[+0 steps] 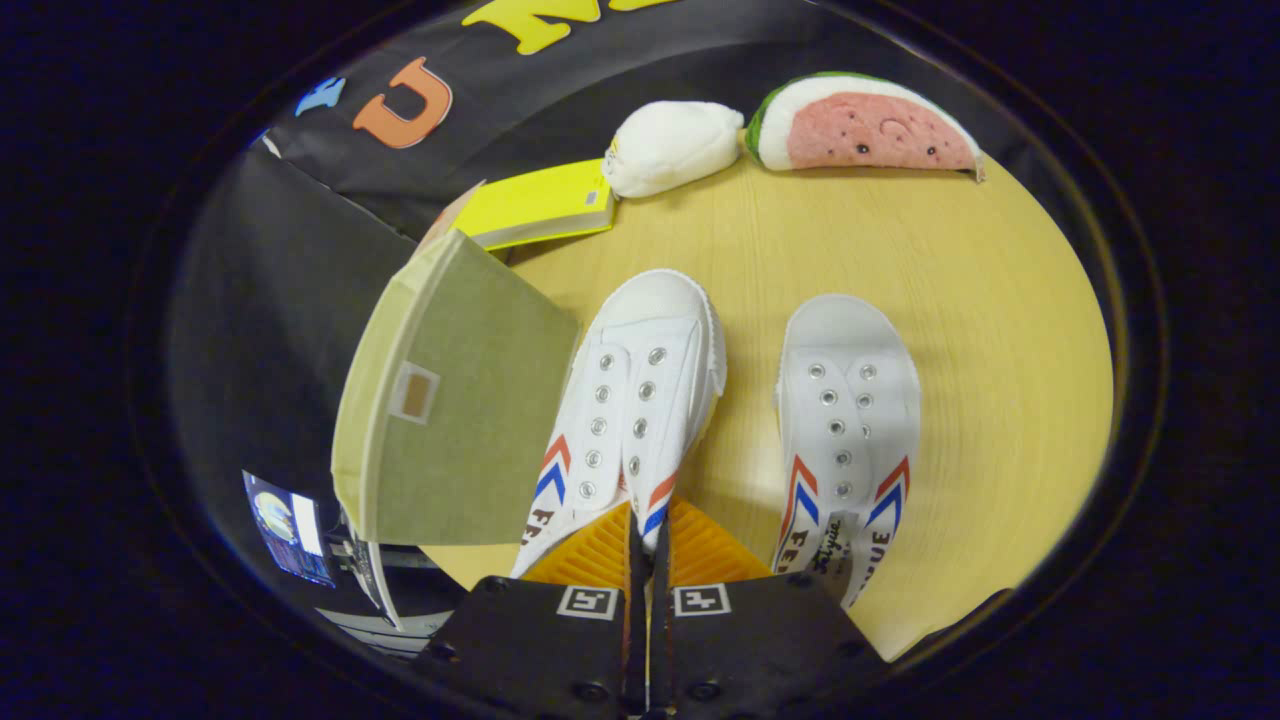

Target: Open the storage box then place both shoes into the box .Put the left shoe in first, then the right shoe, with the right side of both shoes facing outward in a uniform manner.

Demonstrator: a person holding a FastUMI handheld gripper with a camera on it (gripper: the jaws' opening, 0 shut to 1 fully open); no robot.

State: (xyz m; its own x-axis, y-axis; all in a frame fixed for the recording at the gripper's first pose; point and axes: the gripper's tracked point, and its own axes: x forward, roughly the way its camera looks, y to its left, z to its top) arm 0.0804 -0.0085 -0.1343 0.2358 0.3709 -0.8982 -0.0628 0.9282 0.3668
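Two white canvas shoes with red and blue chevrons lie on the round wooden table (950,260), toes pointing away from me. The shoe nearer the box (630,400) is tilted toward the box, and its heel-side wall runs down between my fingers. My gripper (647,560) is shut on that wall at the shoe's opening. The other shoe (848,420) lies flat to the right, apart from the fingers. The olive fabric storage box (450,410) stands just left of the held shoe, its face with a small tan tab turned toward me. I cannot tell whether it is open.
At the table's far side lie a yellow book (540,205), a white plush toy (668,147) and a watermelon-slice plush (865,125). The box sits at the table's left edge, with dark cloth and a small screen (288,525) beyond it.
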